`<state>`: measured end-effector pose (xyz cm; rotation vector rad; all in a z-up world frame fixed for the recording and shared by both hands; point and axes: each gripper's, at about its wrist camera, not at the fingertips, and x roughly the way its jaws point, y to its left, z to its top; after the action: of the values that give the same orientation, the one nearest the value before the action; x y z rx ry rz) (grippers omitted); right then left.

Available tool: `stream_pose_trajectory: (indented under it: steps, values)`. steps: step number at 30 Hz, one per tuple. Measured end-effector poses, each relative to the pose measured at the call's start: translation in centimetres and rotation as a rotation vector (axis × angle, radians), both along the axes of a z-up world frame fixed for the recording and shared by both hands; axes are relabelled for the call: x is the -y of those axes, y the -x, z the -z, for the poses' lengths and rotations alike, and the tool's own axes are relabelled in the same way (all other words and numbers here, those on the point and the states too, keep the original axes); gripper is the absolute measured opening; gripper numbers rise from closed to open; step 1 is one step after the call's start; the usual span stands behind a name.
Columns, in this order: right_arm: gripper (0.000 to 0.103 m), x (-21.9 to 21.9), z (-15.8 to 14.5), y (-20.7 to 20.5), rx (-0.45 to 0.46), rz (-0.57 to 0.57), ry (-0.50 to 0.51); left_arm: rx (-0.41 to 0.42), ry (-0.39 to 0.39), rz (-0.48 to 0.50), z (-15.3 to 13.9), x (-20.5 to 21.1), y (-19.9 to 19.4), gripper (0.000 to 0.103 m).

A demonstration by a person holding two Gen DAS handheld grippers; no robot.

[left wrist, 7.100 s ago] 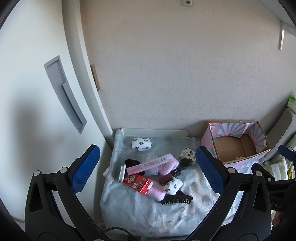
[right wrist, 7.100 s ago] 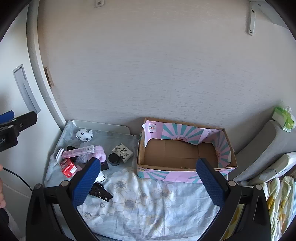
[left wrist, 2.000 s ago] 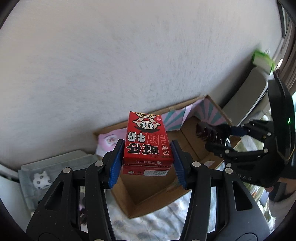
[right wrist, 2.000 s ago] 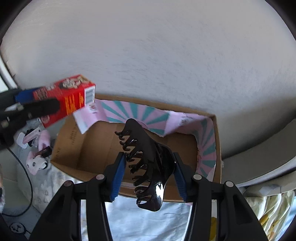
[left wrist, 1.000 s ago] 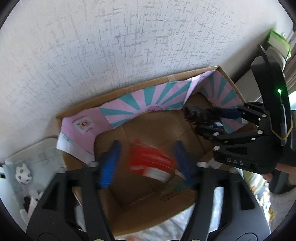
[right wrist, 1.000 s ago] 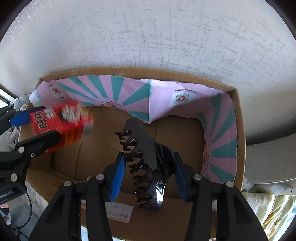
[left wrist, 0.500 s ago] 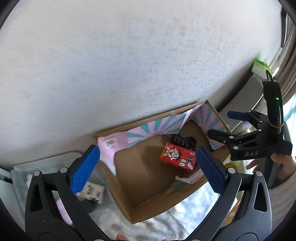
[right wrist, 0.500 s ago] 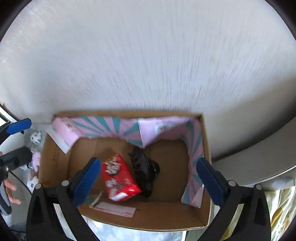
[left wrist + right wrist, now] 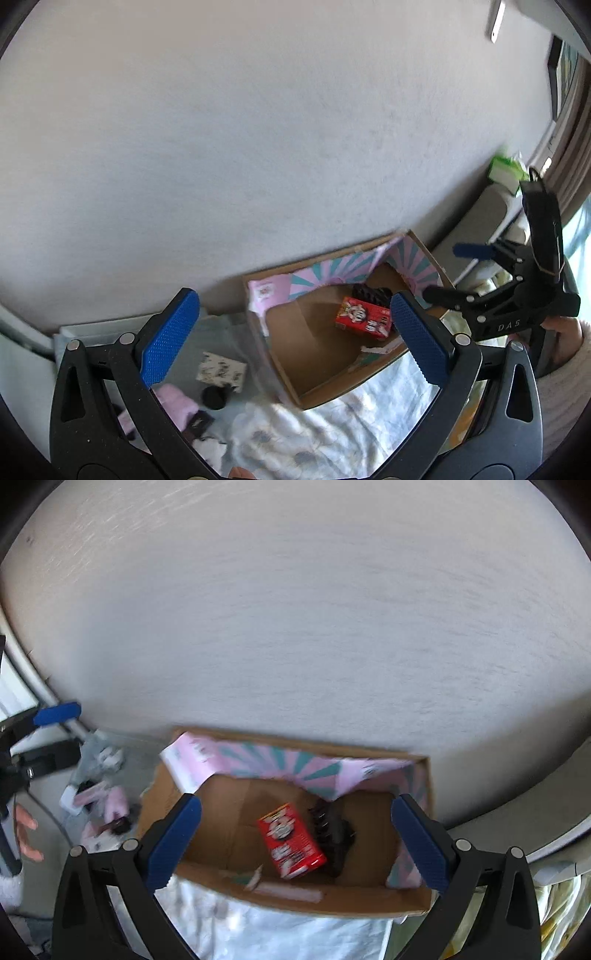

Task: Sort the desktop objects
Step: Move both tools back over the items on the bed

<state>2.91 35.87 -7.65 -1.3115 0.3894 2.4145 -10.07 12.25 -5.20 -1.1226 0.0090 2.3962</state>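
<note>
Both grippers spread wide, empty, above the open cardboard box (image 9: 236,880).
Inside it, the red printed carton (image 9: 291,841) half hides the black claw hair clip (image 9: 334,834); frames blurred.

Red carton (image 9: 291,841), black hair clip (image 9: 332,830), touching, in cardboard box (image 9: 303,897)

The only lettering I can read is "DAS", in pale capitals on the black body of my right gripper (image 9: 445,273), which shows at the right edge of my left wrist view. The red carton (image 9: 363,318) lying in the cardboard box (image 9: 321,391), towards its far right corner, has a cartoon face and white characters printed on its top, but they are too small and blurred for me to make out. In my right wrist view its print is smeared as well.
</note>
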Motion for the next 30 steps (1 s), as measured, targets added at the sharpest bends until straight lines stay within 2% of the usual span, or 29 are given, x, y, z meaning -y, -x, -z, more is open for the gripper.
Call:
stream_pose_trajectory:
  steps: [2,7,11,14,23,30]
  values:
    - [0.103,0.7,-0.5,-0.3,0.002,0.002,-0.004,-0.021,0.015,-0.026,-1.0,1.7,-0.5,0.103]
    - [0.103,3.3,-2.7,-0.8,-0.072,-0.013,-0.028,-0.064,0.105,-0.109,-3.0,6.4,-2.1,0.103]
    - [0.103,6.2,-3.4,0.0,-0.057,-0.072,-0.073,-0.109,0.1,-0.175,-4.2,10.8,-4.0,0.103]
    - [0.103,8.3,-3.5,0.8,-0.071,-0.115,-0.066,-0.108,0.095,-0.214,-4.5,13.6,-4.9,0.103]
    - [0.103,12.9,-3.5,2.9,-0.104,-0.24,-0.057,-0.099,0.131,-0.265,-2.5,18.4,-8.9,0.103]
    - [0.103,16.6,-2.8,4.5,-0.108,-0.365,-0.045,-0.049,0.178,-0.254,1.6,19.5,-11.0,0.103]
